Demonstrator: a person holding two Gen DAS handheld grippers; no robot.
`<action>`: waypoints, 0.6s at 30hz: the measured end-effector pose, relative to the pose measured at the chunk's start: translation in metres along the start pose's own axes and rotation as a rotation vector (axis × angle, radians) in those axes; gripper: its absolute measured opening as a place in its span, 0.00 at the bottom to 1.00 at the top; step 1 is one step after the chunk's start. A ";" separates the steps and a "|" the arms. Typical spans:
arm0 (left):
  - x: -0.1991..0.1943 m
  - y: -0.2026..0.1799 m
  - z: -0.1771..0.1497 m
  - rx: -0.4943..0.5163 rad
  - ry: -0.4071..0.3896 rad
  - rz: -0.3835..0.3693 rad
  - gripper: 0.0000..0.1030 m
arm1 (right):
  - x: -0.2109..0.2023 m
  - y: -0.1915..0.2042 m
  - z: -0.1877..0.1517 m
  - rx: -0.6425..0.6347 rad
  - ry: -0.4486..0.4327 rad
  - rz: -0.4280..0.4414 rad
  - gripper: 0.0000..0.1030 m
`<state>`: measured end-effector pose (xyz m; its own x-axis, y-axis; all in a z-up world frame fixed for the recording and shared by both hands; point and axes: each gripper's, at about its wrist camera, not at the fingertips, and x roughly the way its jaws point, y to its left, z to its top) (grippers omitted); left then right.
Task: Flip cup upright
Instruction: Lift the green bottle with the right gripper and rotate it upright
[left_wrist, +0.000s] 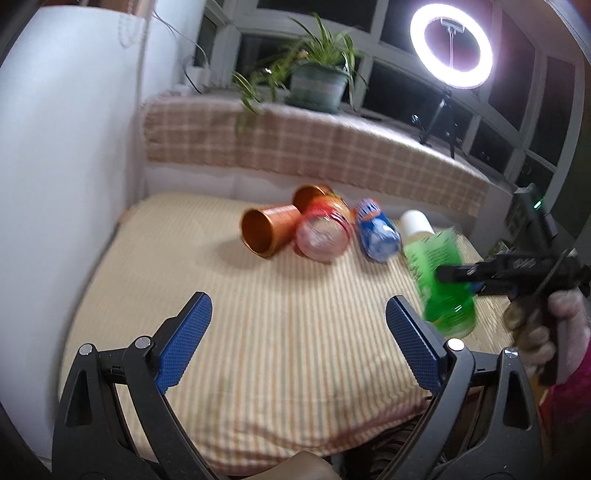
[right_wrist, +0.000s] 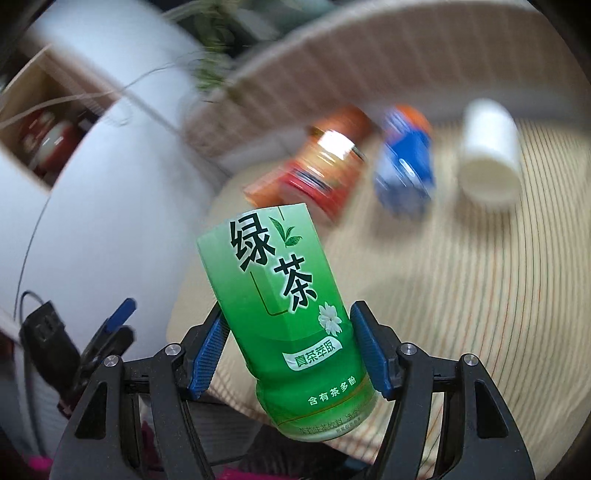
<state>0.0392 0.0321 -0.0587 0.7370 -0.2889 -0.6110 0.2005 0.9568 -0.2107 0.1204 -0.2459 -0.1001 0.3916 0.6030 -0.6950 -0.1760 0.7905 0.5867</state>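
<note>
The right gripper (right_wrist: 286, 354) pinches the green cup (right_wrist: 280, 310), tilted. The left gripper (left_wrist: 299, 343) hangs spread wide, holding nothing, orange cup (left_wrist: 264, 230) lying ahead.

Striped mat (left_wrist: 295, 314): four cups on sides in a row at far edge, L to R: metal cup (left_wrist: 267, 230), red-label cup (left_wrist: 325, 232), blue-label cup (left_wrist: 376, 236), white cup (left_wrist: 417, 221). Tea cup (right_wrist: 284, 317) btwn right gripper (right_wrist: 288, 354) fingers, nearer than row. Potted plant (left_wrist: 317, 74) on ledge behind.
</note>
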 end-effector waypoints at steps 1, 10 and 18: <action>0.004 -0.003 -0.001 -0.002 0.012 -0.008 0.94 | 0.009 -0.013 -0.005 0.057 0.013 0.002 0.64; 0.023 -0.010 -0.011 -0.018 0.086 -0.036 0.94 | 0.041 -0.042 -0.025 0.208 0.040 0.011 0.64; 0.031 -0.014 -0.015 -0.030 0.120 -0.052 0.94 | 0.048 -0.037 -0.019 0.179 0.034 -0.040 0.67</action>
<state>0.0497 0.0090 -0.0858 0.6434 -0.3419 -0.6850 0.2159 0.9394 -0.2662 0.1290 -0.2441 -0.1631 0.3640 0.5773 -0.7309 0.0041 0.7837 0.6211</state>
